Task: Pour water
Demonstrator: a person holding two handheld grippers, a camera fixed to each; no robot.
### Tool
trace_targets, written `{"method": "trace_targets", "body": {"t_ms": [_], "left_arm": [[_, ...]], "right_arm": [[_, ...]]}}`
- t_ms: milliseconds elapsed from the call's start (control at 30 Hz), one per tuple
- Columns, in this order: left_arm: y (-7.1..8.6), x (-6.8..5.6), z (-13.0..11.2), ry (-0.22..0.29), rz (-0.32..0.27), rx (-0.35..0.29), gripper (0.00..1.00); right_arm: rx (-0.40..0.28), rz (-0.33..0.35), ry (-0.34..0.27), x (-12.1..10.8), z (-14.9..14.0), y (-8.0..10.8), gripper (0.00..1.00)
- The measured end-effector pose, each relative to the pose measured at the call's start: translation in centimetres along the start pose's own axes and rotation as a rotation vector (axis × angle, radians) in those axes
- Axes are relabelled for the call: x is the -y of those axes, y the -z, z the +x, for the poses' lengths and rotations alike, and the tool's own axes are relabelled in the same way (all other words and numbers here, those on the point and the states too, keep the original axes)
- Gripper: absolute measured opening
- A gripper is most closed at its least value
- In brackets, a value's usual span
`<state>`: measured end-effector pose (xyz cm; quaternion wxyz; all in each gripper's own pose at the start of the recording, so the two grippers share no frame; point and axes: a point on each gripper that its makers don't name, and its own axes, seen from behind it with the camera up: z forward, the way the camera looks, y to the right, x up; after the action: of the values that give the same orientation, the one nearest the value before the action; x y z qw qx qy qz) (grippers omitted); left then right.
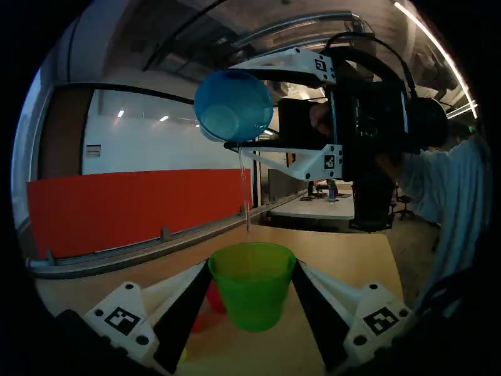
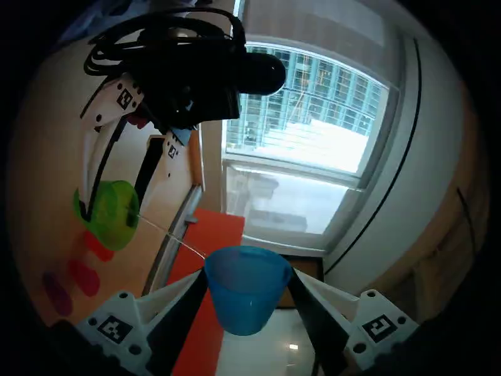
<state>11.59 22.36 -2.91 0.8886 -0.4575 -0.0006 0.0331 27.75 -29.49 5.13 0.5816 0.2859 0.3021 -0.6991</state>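
"Where was the green cup (image 1: 252, 288)?"

"Upright over the table (image 1: 351, 250), mouth up, long axis vertical. The left gripper (image 1: 252, 276) clasped it, one finger pressed on each side."

"And above the green cup?"

"A thin stream of water (image 1: 244, 194) ran down toward its mouth. Well above it hung the blue cup (image 1: 233, 105), tipped over with its long axis near level, its mouth turned toward the green cup and its lower rim spilling."

"What held it?"

"The right gripper (image 1: 241, 106), its fingers clamped on the cup's walls."
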Motion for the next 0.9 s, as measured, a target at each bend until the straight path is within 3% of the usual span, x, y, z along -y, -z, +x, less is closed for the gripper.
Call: {"method": "trace_targets", "body": {"t_ms": [267,500,667,900], "left_arm": [[0.0,0.0,0.1,0.000,0.002,-0.004,0.88],[0.1,0.1,0.2,-0.001,0.005,-0.006,0.88],[0.1,0.1,0.3,-0.006,0.011,-0.004,0.88],[0.2,0.2,0.4,-0.007,0.016,-0.006,0.88]], "right_arm": [[-0.002,0.004,0.010,0.2,0.3,0.1,0.92],[-0.004,0.009,-0.060,0.6,0.1,0.2,0.92],[0.003,0.012,-0.181,0.9,-0.7,0.5,0.92],[0.014,0.009,-0.450,1.3,-1.9,1.1,0.92]]}}
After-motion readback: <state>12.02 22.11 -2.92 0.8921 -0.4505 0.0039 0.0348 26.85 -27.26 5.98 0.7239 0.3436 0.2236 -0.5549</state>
